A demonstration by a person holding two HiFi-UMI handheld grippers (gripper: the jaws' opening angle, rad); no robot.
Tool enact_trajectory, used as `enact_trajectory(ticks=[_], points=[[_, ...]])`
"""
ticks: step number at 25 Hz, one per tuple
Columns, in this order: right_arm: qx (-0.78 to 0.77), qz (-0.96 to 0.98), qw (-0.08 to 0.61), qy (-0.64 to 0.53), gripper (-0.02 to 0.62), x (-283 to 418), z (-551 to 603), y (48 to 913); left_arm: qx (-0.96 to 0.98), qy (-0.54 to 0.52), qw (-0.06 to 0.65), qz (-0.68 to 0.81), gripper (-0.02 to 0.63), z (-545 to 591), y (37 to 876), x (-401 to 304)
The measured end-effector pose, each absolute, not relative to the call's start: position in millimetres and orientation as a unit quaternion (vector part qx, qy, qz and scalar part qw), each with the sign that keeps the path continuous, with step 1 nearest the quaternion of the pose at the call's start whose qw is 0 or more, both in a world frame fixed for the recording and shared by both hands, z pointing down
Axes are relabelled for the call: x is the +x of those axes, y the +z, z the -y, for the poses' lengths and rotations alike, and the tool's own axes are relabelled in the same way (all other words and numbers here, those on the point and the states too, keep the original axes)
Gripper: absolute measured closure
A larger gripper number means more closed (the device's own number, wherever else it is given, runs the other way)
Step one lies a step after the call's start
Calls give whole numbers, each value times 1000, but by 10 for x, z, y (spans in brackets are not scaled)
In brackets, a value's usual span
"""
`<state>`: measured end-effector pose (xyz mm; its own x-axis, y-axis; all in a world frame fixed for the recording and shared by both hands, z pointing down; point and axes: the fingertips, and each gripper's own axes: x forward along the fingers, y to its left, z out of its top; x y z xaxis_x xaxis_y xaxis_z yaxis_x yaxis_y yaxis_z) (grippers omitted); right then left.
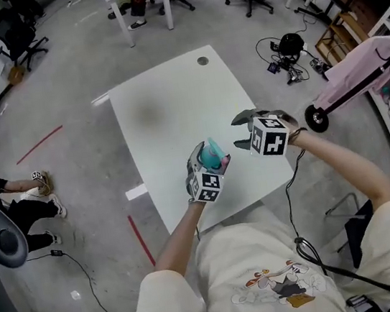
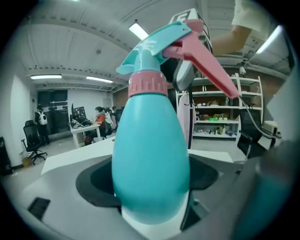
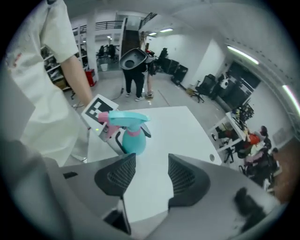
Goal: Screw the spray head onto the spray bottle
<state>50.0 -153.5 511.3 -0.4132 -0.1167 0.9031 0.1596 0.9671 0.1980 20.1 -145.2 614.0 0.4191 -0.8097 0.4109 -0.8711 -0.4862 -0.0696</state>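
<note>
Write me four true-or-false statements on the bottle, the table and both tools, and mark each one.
1. The left tool grips the teal spray bottle. True.
2. The right tool holds the spray head. False: its jaws stand apart and empty, and the spray head sits on the bottle.
3. The collar at the bottle's neck is pink. True.
4. The table is black. False: it is white.
</note>
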Motion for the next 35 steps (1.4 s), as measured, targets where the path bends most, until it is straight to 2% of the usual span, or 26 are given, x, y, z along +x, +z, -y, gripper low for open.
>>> enact_trajectory(ticks=[4, 9, 18, 23, 26, 30, 34, 35], points=[[81, 862, 498, -43, 379, 419, 1364, 5610, 832, 167, 83, 522, 192, 1525, 6425, 248], [152, 866, 473, 61, 380, 426, 1160, 6064, 827, 198, 85, 519, 192, 1661, 6821, 200], [206, 842, 489, 99, 380, 663, 1326, 6589, 833, 211, 108, 501, 192, 1704, 7100, 161], [211, 840, 486, 116, 380, 646, 1258, 6674, 839, 214, 144, 479, 190, 1687, 7188, 183], [214, 840, 482, 129, 380, 638, 1233, 6689, 847, 228, 153, 456, 145, 1591, 7206, 223], [219, 843, 469, 146, 380, 648, 1200, 6692, 836, 229, 190, 461, 130, 1317, 7237, 61], [225, 854, 448, 139, 381, 700, 1064, 6667, 803, 193, 218, 519, 134, 879, 6847, -193], [236, 857, 437, 135, 398, 725, 1056, 6633, 792, 187, 222, 537, 162, 776, 6710, -237]])
